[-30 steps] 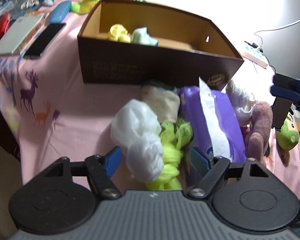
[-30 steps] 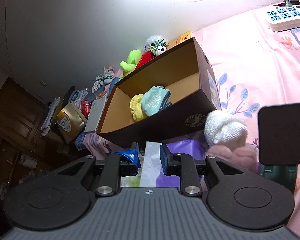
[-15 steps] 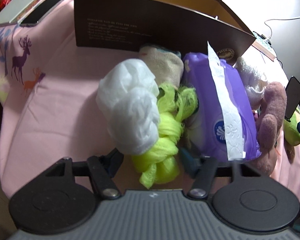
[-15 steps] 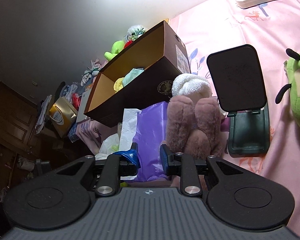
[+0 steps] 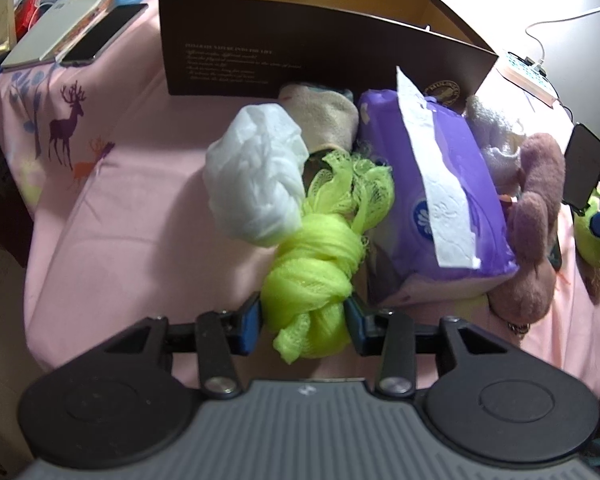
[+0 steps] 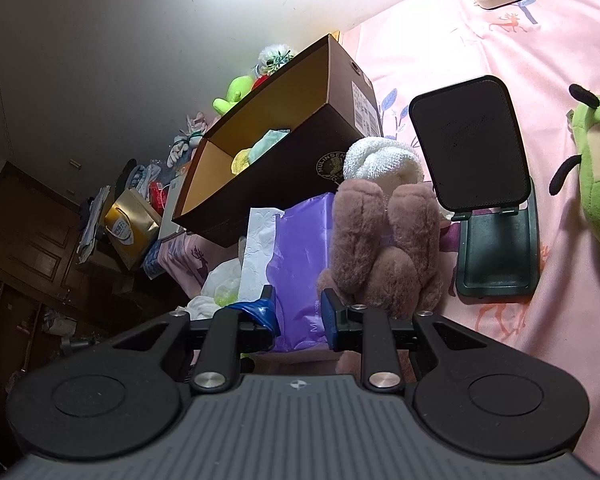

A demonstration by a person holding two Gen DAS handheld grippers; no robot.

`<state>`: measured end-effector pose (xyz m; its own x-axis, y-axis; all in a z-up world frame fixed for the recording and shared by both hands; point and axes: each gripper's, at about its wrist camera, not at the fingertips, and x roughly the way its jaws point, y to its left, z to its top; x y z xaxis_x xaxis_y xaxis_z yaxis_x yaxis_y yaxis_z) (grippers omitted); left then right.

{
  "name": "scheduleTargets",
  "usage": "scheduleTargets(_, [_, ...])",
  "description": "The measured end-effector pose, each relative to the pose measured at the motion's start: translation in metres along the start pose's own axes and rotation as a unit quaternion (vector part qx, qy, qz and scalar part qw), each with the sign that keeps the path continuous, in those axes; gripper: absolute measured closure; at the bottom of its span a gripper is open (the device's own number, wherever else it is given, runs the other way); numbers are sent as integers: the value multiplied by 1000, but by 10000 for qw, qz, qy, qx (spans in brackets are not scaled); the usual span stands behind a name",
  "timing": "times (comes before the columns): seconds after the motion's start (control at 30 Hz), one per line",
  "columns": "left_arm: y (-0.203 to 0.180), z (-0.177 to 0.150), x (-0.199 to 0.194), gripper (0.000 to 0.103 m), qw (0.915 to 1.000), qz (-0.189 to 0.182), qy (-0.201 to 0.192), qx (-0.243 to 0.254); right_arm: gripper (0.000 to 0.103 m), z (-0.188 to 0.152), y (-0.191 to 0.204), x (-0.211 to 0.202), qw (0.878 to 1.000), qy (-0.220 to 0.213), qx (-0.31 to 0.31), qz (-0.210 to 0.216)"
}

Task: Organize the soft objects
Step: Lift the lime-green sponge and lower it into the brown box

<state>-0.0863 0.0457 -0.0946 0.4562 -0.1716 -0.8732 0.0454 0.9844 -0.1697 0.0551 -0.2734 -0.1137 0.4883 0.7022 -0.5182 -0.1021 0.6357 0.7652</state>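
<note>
Picking-up time had come for the yellow-green net bundle (image 5: 316, 264), I think. The left gripper (image 5: 303, 318) had its two blue pads on either side of the bundle's near end, and they looked like they were touching it. So the jaws seemed closed on it, about as wide as the bundle. The bundle lay on the pink cloth (image 5: 140, 200), squeezed between a white plastic bag (image 5: 256, 176) and a purple tissue pack (image 5: 432, 184). A beige soft thing (image 5: 320, 120) sat just behind them, against the brown box (image 5: 320, 60). The next move would need a lift straight up, so the net did not drag the bag along, and then a carry over the front wall into the box. The right gripper (image 6: 298, 312) held nothing. Its jaws stood a little apart, near the edge of the tissue pack (image 6: 300, 240) and just beside a fuzzy pink toy (image 6: 384, 248). A white knit ball (image 6: 380, 160) rested behind that toy. The box (image 6: 284, 168) was open on top. Inside it lay a small yellow soft thing (image 6: 240, 160) and a pale blue-green one (image 6: 266, 142), close together, and most of the floor showed bare.
</note>
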Motion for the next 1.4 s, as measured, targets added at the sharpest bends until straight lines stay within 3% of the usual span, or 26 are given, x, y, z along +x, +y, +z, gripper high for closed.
scheduleTargets(0.7, [-37,-48,-56,61,9969,186,-59,761,95,-23,-9,-13,9994,231,-81,251])
scheduleTargets(1.0, [-64,-49,-81,61,9915,-449,-331,1175,95,-30,-13,-18,9993,233,-6,296])
scheduleTargets(1.4, [-88,-17,-92,61,9829,-1079,-743,1296,95,-28,-18,-28,9998,-98,123,130])
